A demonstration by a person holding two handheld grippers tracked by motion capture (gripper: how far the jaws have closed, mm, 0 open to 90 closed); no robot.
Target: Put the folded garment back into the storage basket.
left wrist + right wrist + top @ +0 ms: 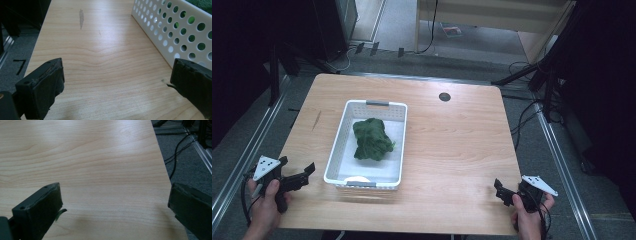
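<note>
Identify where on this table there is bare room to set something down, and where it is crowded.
The widest bare patch of the table lies right of the white basket, reaching the right hand-held gripper. A narrower strip runs between the basket and the table's left edge, above the left hand-held gripper. The basket is taken by a green cloth.

A cloth [372, 139] lies in the basket [343, 119] on the table's [452, 140] left half.

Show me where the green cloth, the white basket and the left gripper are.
green cloth [372, 139], high view, middle of the bundle.
white basket [335, 150], high view, left wall.
left gripper [297, 169], high view, midway between its fingertips.
</note>
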